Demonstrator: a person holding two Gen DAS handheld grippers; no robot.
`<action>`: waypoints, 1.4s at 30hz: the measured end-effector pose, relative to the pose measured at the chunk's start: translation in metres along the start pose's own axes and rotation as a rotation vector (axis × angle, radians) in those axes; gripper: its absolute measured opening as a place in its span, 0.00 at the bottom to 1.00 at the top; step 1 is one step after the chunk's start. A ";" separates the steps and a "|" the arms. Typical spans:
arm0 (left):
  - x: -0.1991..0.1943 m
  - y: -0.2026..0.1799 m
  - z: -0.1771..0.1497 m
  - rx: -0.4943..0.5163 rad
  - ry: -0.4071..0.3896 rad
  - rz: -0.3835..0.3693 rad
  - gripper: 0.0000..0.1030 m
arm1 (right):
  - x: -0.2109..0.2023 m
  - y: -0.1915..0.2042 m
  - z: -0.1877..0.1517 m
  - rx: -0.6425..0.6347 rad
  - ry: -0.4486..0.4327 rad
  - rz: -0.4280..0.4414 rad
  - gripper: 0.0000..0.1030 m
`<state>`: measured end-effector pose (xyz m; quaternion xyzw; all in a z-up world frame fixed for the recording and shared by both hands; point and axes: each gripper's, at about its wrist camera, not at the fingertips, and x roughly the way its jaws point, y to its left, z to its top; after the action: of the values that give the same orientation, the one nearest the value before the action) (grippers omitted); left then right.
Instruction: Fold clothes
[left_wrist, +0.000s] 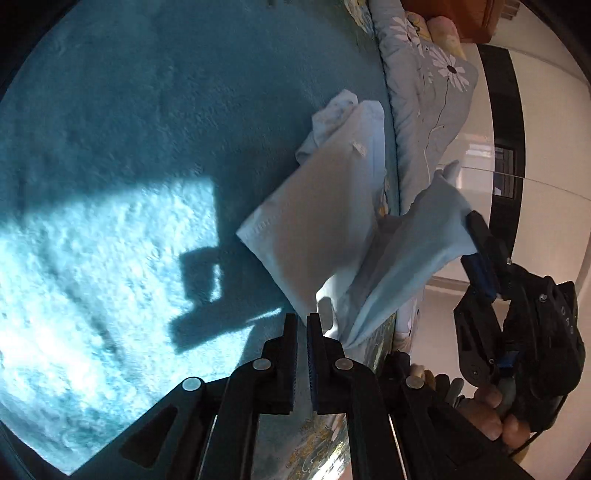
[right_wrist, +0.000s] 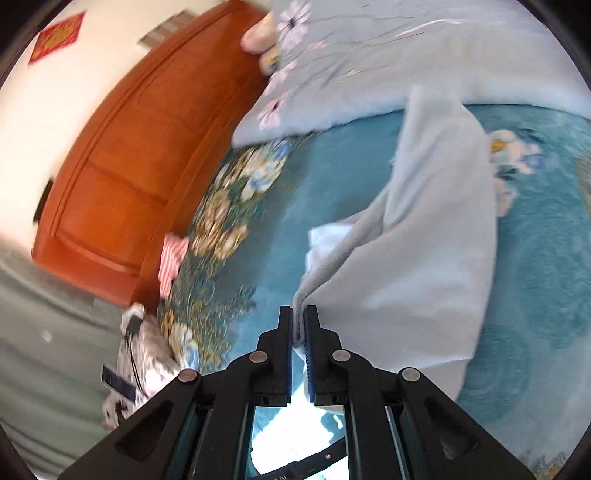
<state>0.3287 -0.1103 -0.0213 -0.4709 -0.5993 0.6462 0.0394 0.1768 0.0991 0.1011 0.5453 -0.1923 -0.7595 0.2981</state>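
A pale blue-white garment (left_wrist: 325, 214) lies partly folded on the teal bedspread (left_wrist: 147, 129). My right gripper (left_wrist: 476, 236) is shut on one corner of it and lifts that corner off the bed. In the right wrist view the garment (right_wrist: 413, 251) runs from my right gripper (right_wrist: 298, 325) up and away across the bed. My left gripper (left_wrist: 302, 325) sits just left of the garment's near edge, jaws nearly closed with a thin gap and nothing between them.
A grey floral quilt (left_wrist: 424, 96) is bunched along the bed's edge. An orange wooden headboard (right_wrist: 140, 147) stands at the left in the right wrist view. Beside the bed are white floor tiles (left_wrist: 546, 147). A patterned cloth pile with cables (right_wrist: 140, 354) lies on the floor.
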 end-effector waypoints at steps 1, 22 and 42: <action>-0.010 0.004 0.004 -0.012 -0.026 -0.006 0.06 | 0.018 0.005 -0.008 -0.023 0.049 -0.019 0.05; 0.008 -0.042 0.044 0.164 -0.062 0.071 0.17 | 0.004 -0.029 -0.055 -0.109 0.102 -0.104 0.48; 0.014 -0.047 0.033 0.141 -0.057 0.142 0.23 | -0.007 -0.161 -0.099 0.599 -0.050 0.114 0.11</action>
<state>0.2751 -0.1132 0.0037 -0.4897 -0.5181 0.7012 0.0095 0.2323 0.2273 -0.0263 0.5785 -0.4451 -0.6642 0.1613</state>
